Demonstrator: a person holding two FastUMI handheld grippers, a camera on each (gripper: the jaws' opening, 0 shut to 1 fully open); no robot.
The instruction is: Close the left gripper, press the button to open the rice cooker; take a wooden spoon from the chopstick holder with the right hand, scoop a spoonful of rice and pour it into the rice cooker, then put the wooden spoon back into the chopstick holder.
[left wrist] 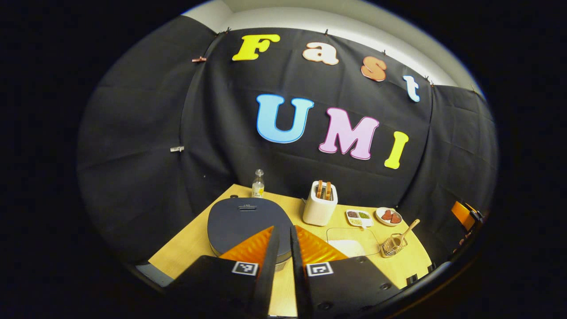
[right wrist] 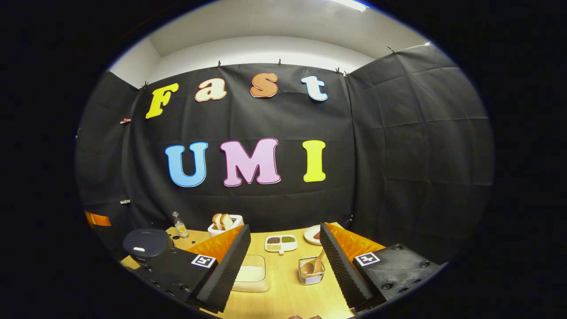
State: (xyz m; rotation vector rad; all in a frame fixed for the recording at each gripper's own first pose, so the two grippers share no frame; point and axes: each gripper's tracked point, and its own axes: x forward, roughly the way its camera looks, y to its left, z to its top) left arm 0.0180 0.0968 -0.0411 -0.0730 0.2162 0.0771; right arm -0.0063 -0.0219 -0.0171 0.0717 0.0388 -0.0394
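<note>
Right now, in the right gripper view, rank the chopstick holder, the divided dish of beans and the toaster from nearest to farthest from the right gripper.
1. Chopstick holder, between the right gripper's fingers, wooden spoon inside.
2. Divided dish of beans, beyond it, mid-table.
3. Toaster, farthest, back left by the wall.

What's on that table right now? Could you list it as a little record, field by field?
rice cooker: lid closed, at the table's left
wooden spoon: standing in the chopstick holder
rice: in a clear container beside the holder
toaster: holds two bread slices
also present: bottle, divided dish, small plate
left gripper: nearly shut, above the cooker
right gripper: open, empty
</note>
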